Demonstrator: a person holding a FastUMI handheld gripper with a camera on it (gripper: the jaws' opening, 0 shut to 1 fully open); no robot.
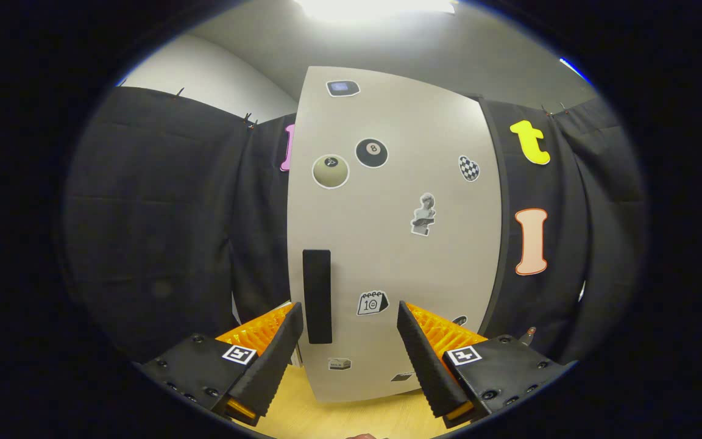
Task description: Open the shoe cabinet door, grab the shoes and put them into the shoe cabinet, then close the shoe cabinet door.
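Black cloth walls back a wooden tabletop [351, 421] where the shoe cabinet door [393, 244] stands shut. Its dark upright handle [317, 296] lies just ahead, left of centre; the claw [346, 326] gapes wide, gripping nothing.

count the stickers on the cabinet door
9, maybe more hidden by the gripper, whose fingers are open before the door: one top left, two balls, checkered egg, bust, calendar beside the handle, one partly hidden behind the finger, two near the bottom.
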